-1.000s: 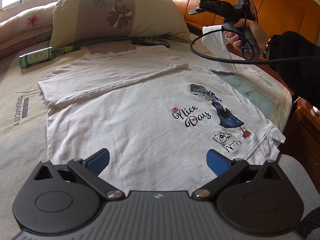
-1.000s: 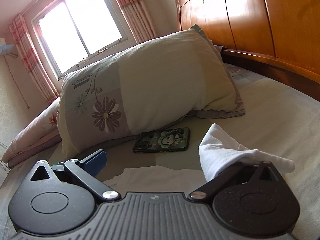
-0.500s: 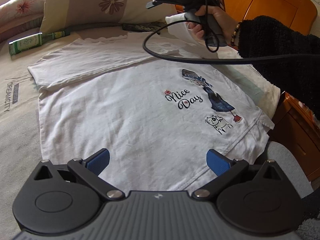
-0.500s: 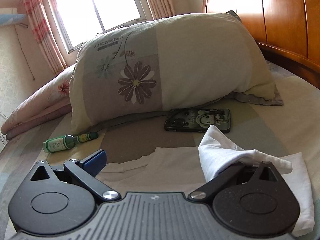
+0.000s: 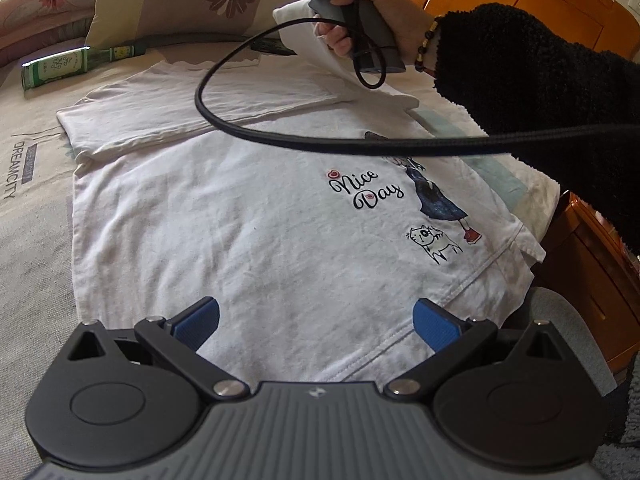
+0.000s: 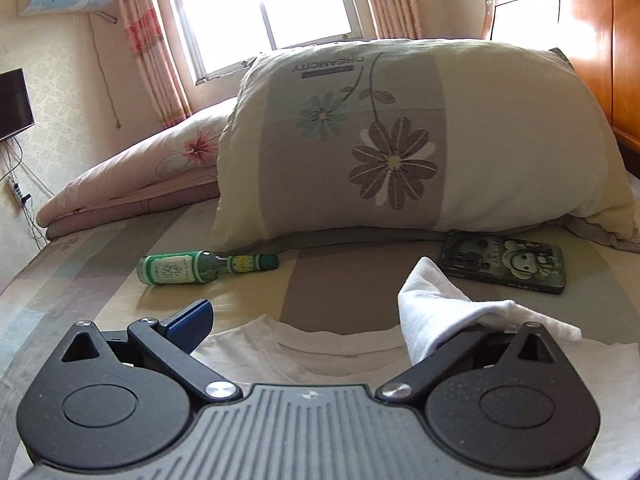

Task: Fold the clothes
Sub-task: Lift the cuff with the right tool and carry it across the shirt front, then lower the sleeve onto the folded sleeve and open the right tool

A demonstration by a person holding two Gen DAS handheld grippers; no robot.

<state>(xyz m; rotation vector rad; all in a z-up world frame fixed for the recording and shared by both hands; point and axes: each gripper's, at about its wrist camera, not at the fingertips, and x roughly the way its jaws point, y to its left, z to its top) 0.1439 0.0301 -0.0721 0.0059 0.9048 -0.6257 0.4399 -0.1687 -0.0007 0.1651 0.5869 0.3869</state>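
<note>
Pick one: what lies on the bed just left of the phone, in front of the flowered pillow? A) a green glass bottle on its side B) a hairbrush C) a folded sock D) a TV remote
A: the right wrist view shows a green glass bottle lying on its side on the bed, left of the phone and in front of the flowered pillow.

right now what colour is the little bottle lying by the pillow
Green glass with a white-and-green label; the bottle shows best in the right wrist view.
</note>
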